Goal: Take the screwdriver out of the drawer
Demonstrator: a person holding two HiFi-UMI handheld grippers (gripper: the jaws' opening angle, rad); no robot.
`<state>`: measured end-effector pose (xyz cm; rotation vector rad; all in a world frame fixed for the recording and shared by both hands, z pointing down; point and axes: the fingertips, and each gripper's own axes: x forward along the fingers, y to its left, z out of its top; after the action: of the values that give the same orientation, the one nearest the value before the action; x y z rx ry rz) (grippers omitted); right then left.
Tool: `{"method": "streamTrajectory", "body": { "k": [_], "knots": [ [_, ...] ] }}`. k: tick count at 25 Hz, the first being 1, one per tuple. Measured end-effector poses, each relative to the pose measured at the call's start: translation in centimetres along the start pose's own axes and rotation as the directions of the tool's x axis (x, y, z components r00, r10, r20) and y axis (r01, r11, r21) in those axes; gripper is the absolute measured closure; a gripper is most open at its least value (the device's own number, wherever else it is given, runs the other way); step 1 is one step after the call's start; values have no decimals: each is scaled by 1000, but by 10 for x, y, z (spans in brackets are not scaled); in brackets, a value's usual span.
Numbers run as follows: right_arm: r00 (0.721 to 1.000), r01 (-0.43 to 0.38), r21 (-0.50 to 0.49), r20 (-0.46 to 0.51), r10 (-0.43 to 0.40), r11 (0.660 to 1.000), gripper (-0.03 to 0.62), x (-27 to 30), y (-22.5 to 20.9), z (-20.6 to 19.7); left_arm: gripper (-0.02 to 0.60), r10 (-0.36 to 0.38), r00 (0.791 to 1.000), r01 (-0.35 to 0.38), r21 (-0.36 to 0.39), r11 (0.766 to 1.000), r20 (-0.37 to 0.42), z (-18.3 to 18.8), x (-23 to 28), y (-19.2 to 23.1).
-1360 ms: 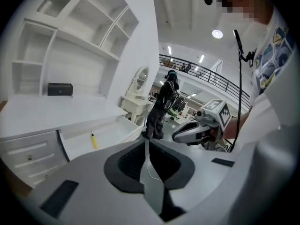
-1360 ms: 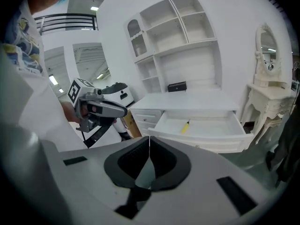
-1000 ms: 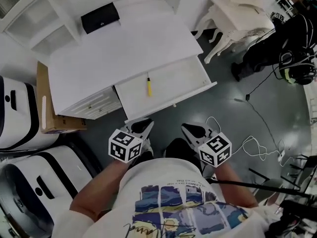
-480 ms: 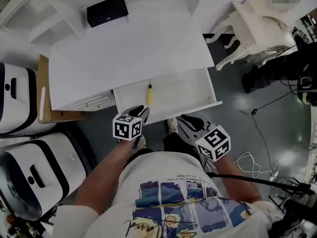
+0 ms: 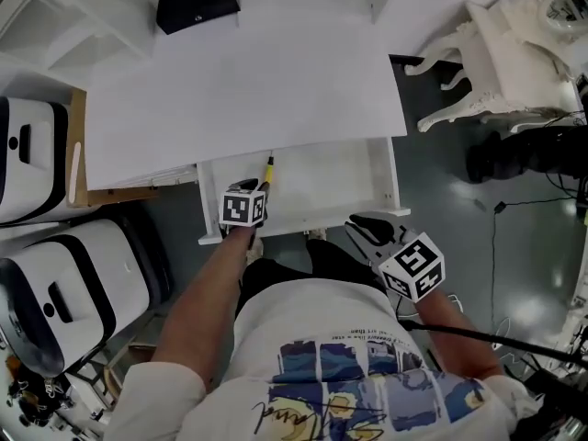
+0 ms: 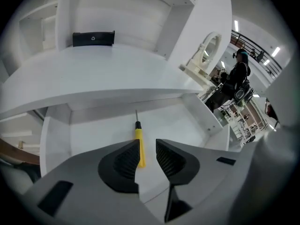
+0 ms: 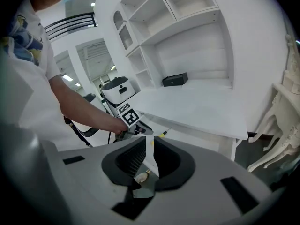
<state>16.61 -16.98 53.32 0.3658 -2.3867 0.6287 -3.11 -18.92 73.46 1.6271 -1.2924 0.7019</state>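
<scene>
Left gripper (image 6: 147, 146): jaws stood slightly apart, with only bare drawer floor in the gap. The screwdriver (image 6: 138, 136) lay just ahead, its yellow handle running down behind the left jaw's tip and its shaft pointing away toward the back wall. It was one screwdriver, alone in the one open drawer (image 6: 93, 130).

Right gripper (image 7: 149, 146): jaws parted by a narrow slot, gripping nothing, held back near the person's body and well clear of the drawer front (image 5: 390, 186). Farther out on the white desk top (image 5: 248, 81) sat one black box (image 5: 197, 1).
</scene>
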Motion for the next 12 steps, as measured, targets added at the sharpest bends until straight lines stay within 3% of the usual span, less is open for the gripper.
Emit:
{"method": "streamTrajectory", "body": {
  "k": [8, 12],
  "knots": [
    [999, -1, 27, -51, 2, 1000, 528, -18, -36, -19, 469, 52, 997, -55, -55, 997, -64, -6, 45, 9],
    [997, -2, 45, -74, 5, 999, 528, -20, -47, -23, 469, 82, 991, -85, -30, 996, -103, -4, 62, 12]
  ]
}}
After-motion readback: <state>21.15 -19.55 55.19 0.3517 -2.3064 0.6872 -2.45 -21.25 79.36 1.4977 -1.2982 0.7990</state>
